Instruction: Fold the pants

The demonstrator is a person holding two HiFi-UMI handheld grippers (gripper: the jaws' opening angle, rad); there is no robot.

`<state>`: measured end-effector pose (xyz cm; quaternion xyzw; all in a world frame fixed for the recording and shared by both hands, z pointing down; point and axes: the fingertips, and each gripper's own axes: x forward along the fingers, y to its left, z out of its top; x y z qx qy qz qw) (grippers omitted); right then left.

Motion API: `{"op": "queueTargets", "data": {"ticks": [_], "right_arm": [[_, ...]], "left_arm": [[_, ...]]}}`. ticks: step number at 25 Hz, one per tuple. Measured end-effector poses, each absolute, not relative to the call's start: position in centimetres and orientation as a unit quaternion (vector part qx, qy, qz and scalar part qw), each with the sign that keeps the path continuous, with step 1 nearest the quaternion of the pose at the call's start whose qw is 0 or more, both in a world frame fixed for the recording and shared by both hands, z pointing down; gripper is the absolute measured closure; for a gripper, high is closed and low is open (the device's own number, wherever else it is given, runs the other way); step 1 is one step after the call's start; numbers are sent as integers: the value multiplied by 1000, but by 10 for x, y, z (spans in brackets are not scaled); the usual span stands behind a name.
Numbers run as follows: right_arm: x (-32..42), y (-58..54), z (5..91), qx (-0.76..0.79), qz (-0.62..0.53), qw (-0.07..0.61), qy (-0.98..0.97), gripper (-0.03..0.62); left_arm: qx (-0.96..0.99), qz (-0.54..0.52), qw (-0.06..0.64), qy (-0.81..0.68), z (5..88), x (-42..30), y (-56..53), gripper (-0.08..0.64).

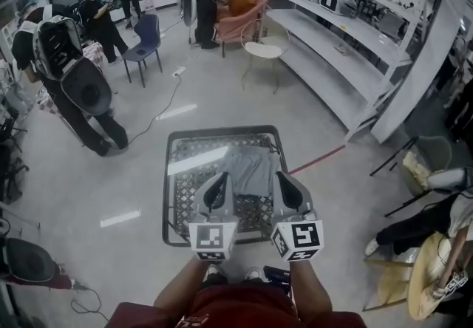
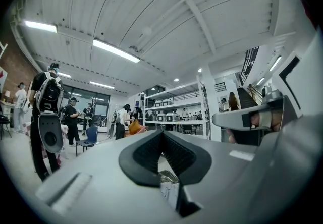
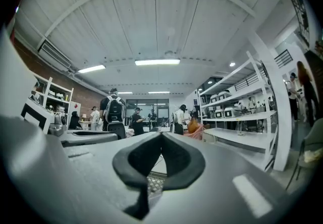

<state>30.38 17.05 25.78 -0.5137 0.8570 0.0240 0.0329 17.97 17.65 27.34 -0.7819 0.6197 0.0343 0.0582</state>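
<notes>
Nearest, the left hand-held gripper (image 1: 219, 182) and right hand-held gripper (image 1: 285, 180) hover level, jaws pressed together and empty. Just beyond them, grey cloth pants (image 1: 250, 168) lie on the black wire-mesh desk (image 1: 169, 193). They look light and limp, best pinched at the corners.

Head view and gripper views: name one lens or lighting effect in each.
Head view: fisheye bows the shelving; ceiling-light glare streaks the table. Left gripper view: dark circular vignette, strip light blown out. Right gripper view: same vignette.
</notes>
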Motion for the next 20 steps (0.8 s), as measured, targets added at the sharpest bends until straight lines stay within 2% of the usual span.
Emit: {"op": "queueTargets", "data": {"ticks": [20], "right_arm": [[316,147,263,-529,30,15,848,591]], "left_arm": [[-785,29,55,616,272,187,161,554]]}}
